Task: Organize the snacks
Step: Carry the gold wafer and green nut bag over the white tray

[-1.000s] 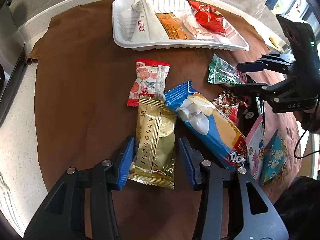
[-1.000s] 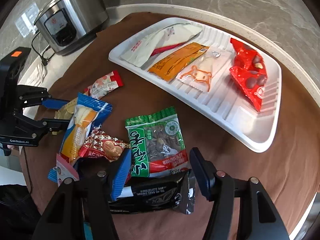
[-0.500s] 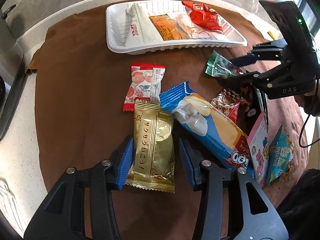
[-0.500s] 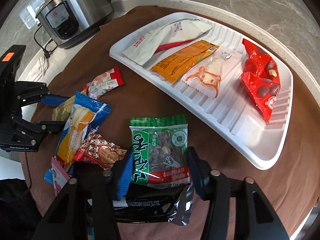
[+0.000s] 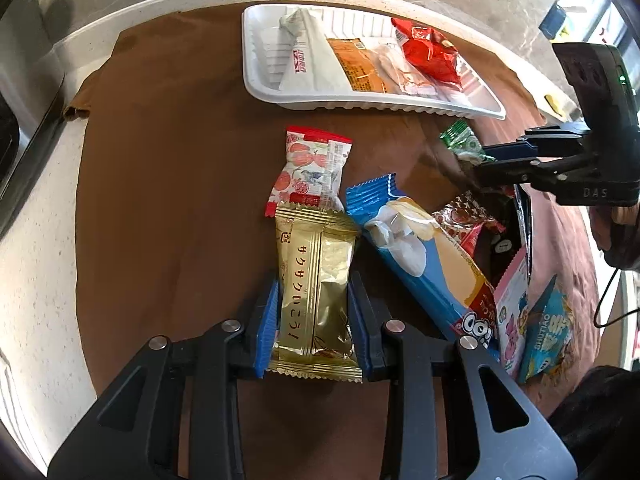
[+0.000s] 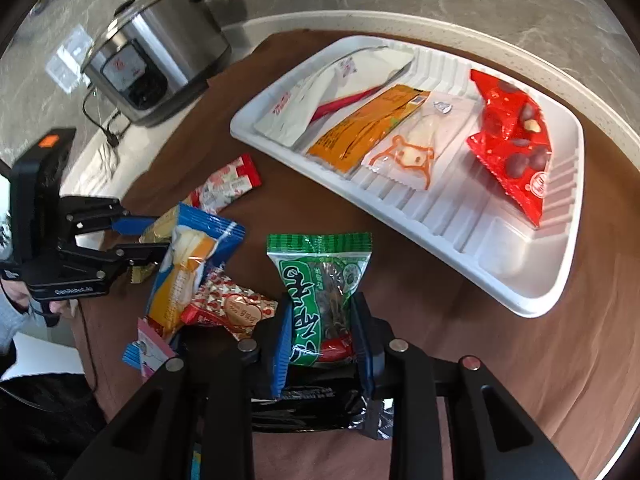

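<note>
Presently both grippers are closing at once, each on its own packet from the loose pile. The left gripper (image 5: 314,322) has its blue pads against the long sides of the gold foil wafer packet with dark lettering (image 5: 316,292), which lies flat on the brown cloth (image 5: 180,184) near the cloth's left-hand near part; the jaws are narrow and closing, and the packet's sides appear just touched rather than crushed. The right gripper (image 6: 322,338) likewise closes on the lower half of the green seed packet with a clear window (image 6: 322,280), whose film is visibly pinched between the pads; this packet rests partly on a black foil packet (image 6: 316,408). Taking each packet across its narrow width looks deliberate: a flat pouch offers no other edge to a two-finger grip.

The white ribbed plastic tray (image 6: 532,280) sits toward the cloth's far edge and holds four packets in a row, with its right end bare, evidently the destination. A blue ice-cream-style wrapper (image 5: 420,256) lies just beside the gold packet, touching its upper right corner, so that neighbour may drag on lifting.
</note>
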The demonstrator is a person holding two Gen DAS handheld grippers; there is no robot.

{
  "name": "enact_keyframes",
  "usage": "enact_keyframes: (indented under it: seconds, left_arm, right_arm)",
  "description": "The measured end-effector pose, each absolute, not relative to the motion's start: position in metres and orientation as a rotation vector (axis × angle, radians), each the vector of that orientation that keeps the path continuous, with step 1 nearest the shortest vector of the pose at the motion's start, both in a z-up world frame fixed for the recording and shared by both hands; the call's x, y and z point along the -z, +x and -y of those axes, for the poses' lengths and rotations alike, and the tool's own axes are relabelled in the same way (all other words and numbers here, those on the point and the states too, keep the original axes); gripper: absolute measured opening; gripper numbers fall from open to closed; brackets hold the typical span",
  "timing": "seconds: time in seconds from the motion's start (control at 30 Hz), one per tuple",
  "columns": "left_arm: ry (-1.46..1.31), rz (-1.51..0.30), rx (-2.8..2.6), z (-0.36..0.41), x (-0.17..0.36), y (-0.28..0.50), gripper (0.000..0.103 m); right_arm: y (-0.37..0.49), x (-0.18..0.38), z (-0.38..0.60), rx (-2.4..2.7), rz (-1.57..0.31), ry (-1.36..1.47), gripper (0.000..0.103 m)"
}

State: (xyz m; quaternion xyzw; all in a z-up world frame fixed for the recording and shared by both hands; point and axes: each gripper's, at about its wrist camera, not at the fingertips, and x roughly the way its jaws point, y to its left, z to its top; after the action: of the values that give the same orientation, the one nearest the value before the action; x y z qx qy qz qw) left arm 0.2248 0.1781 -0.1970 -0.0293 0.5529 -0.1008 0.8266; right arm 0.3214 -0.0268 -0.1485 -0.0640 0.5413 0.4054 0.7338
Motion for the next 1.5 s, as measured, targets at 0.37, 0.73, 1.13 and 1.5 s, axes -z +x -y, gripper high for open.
enact_keyframes:
  seconds: [0.37,0.73,1.13,1.5]
  left_arm:
    - [-0.145,-1.128,0.191,-0.201,0.174,0.221,0.029]
    - [-0.205,-1.068,0.234,-0.202,0.141,0.243,0.029]
    - [-0.247,-1.013,0.312,-0.175,0.120,0.324,0.029]
    - [-0.248,-1.025,0.335,-0.140,0.137,0.403,0.030]
  right_arm:
    - [0.321,0.121,0.038,-0.907,-1.140,-0.011,0.030]
    - [0.337,0.104,0.048,-0.884,-1.120,0.142,0.030]
    - [0.378,0.105,0.061,-0.813,-1.108,0.328,0.030]
    - [0.420,0.119,0.058,-0.726,-1.111,0.449,0.032]
